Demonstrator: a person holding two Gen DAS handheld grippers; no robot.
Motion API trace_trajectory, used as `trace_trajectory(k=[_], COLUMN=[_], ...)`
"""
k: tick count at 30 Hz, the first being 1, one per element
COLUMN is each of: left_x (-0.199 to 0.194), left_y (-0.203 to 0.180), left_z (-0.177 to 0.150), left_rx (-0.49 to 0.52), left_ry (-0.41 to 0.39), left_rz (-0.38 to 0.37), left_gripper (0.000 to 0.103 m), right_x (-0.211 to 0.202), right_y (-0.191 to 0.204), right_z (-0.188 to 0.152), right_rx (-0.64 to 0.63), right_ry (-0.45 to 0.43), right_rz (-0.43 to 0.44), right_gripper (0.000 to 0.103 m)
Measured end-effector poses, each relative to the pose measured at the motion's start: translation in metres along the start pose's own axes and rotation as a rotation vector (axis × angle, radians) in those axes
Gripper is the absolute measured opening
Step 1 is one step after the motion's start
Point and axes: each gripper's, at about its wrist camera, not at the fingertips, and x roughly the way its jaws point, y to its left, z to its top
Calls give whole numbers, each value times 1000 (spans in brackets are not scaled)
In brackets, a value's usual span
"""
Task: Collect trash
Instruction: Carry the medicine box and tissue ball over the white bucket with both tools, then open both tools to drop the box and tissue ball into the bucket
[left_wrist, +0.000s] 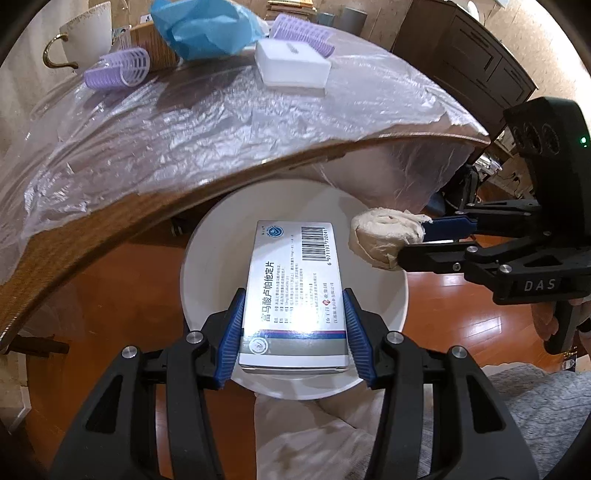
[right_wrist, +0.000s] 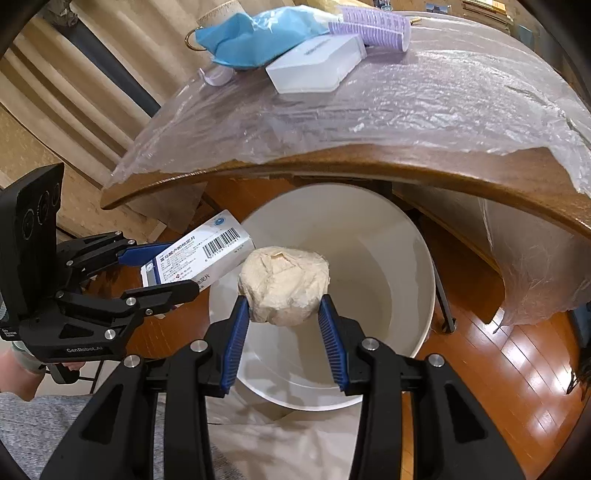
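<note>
My left gripper is shut on a white medicine box with a barcode, held over the mouth of a white bin on the floor. My right gripper is shut on a crumpled off-white paper wad, also above the white bin. In the left wrist view the right gripper comes in from the right with the paper wad over the bin's rim. In the right wrist view the left gripper comes in from the left with the medicine box.
A wooden table under a clear plastic sheet overhangs the bin. On it lie a white box, a blue crumpled bag, purple hair rollers and a white cup. A dark cabinet stands behind.
</note>
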Motion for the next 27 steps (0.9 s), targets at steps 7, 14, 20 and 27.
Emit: trace_trajectory(k=[7, 14, 20, 27], left_x=[21, 37, 51, 66], left_y=[4, 10, 12, 17], left_z=[-2, -6, -8, -10], left_rx=[13, 9, 11, 23], left_ry=[27, 53, 80, 108], left_rz=[38, 69, 88, 112], left_gripper=[52, 52, 52, 52], right_x=[14, 25, 37, 46], right_y=[-2, -5, -4, -6], right_z=[-2, -3, -5, -7], right_rx=[-13, -11, -15, -9], right_ry=[5, 5, 20, 40], right_rz=[-42, -73, -88, -108], right_gripper=[39, 39, 39, 39])
